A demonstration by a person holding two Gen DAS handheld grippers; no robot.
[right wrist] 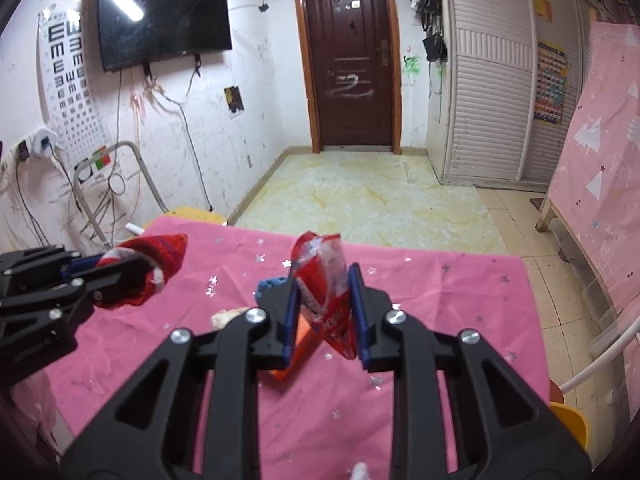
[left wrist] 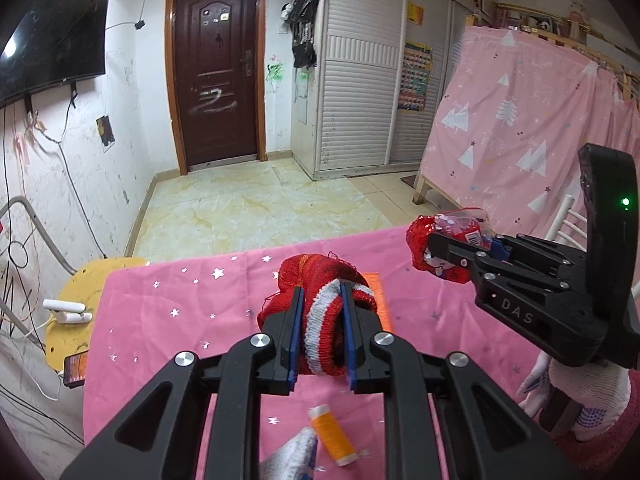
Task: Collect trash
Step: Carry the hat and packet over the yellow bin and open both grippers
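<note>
My left gripper [left wrist: 322, 334] is shut on a red knitted sock with white stripes [left wrist: 320, 304], held above the pink starred tablecloth [left wrist: 168, 304]. It shows from the side in the right wrist view [right wrist: 148, 266]. My right gripper [right wrist: 323, 312] is shut on a red plastic snack wrapper [right wrist: 326, 292], lifted above the table. In the left wrist view that gripper [left wrist: 460, 248] holds the wrapper [left wrist: 444, 240] at the right, level with the sock.
An orange thread spool [left wrist: 332, 434] and a grey-white cloth item [left wrist: 296, 452] lie on the cloth near me. An orange flat item [right wrist: 298, 340] and a blue object [right wrist: 270, 284] lie under the right gripper. A yellow stool [left wrist: 72, 308] with a phone [left wrist: 76, 368] stands left.
</note>
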